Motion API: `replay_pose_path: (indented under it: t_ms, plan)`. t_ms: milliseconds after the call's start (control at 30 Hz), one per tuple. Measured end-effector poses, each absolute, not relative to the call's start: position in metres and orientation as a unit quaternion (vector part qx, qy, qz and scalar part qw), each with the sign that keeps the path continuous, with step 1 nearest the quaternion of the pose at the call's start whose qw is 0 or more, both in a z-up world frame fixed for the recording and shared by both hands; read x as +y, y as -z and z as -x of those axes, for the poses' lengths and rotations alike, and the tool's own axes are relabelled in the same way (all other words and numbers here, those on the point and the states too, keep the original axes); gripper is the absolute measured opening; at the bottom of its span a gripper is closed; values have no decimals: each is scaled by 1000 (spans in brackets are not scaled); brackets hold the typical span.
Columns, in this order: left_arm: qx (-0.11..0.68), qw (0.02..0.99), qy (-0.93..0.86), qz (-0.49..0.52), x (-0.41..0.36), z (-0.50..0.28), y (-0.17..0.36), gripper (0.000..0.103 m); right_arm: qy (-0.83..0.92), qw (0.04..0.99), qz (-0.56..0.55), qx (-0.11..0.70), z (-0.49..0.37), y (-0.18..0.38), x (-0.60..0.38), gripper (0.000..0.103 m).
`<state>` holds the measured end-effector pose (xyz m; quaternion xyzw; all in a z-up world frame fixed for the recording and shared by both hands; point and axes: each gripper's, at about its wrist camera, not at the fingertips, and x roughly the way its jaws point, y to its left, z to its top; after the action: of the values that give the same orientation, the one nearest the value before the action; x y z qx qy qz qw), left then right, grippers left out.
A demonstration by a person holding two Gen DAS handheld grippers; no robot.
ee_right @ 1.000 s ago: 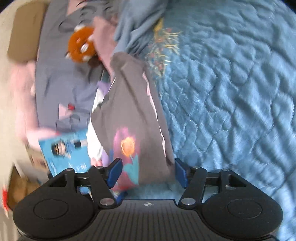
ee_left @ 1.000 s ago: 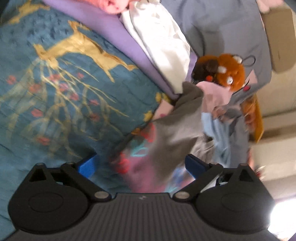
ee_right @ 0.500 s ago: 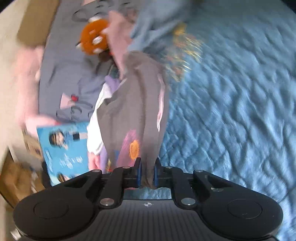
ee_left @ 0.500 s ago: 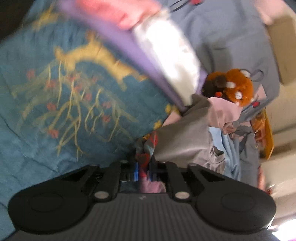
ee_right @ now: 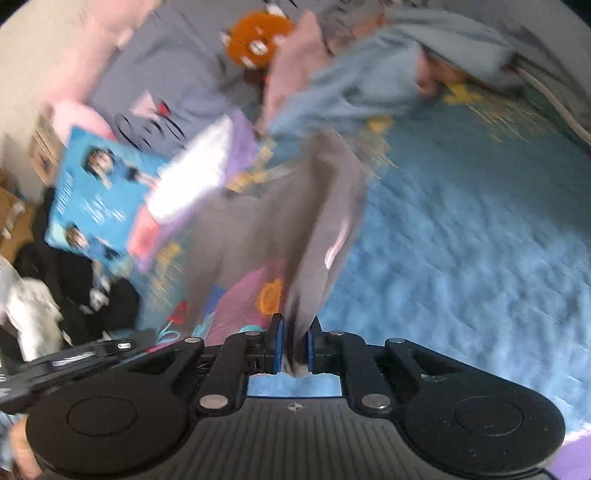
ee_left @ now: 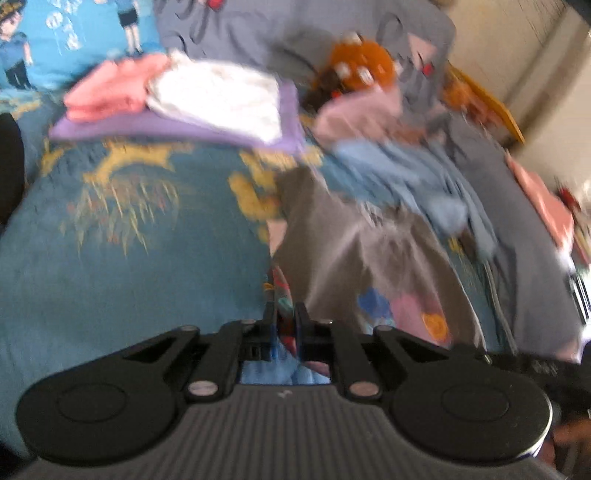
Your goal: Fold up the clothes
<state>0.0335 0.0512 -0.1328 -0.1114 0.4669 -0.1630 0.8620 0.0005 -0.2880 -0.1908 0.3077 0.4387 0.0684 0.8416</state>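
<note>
On the bed (ee_left: 110,258), over its blue quilt with the gold embroidery, we hold the grey garment (ee_left: 351,251) by one edge with both tools. Our left claw (ee_left: 285,325) is pressed together on a bunch of the printed hem, and our right claw (ee_right: 294,343) pinches a grey fold of the same edge, its blue pads close on either side of the cloth. The garment runs away from both claws toward the head of the bed, its far end lying on the quilt; the colourful print shows near our grip. We judge that two grips on one edge are meant to keep the fabric taut so it can be spread or laid over itself, though blur hides how flat it lies, and whether this is a spreading or a folding pull we cannot tell.

Beyond it sits a stack (ee_left: 207,103) of pink, white and lilac pieces that look already folded, set to the side, apparently to keep the working patch open. A loose heap of light blue clothes (ee_left: 406,177) lies crumpled near the garment's far end, just in front of an orange plush toy (ee_right: 258,38) by the grey pillow (ee_left: 258,33).
</note>
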Motion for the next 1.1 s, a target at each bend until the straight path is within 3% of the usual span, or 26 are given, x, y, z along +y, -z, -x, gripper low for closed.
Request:
replay_pose_path:
  t_ms: [67,133,200,267,367,400,467,533,767,1100]
  plan:
    - [486,847,184,114,47,-12,139,10,-51,826,-312,467,8,210,-298,12]
    - [487,848,183,97,47,1,139,11,-27,821,-297,487,15,221,-302,20]
    - [482,854,178,82,48,10,137,14,1,826,-262,498,20,225,-300,21]
    - [467,865,169,71,53,11,131,33,2,853,-226,471,24,208,-294,24]
    - [444,880,163,50,57,4,124,59,-23,886,-174,430,8,176,-278,38]
    - [439,882,165,40,56,0,123,64,-34,895,-156,417,1,165,-271,44]
    - [427,885,183,29,53,-6,123,84,-55,911,-121,390,-14,144,-259,49]
    - [419,885,200,22,49,-11,126,90,-84,913,-97,387,-39,132,-240,53]
    - [402,889,217,20,41,-29,141,95,-148,887,-22,437,-155,115,-158,57]
    - [387,887,249,-31,16,-48,160,97,-163,753,305,560,-244,151,-34,57]
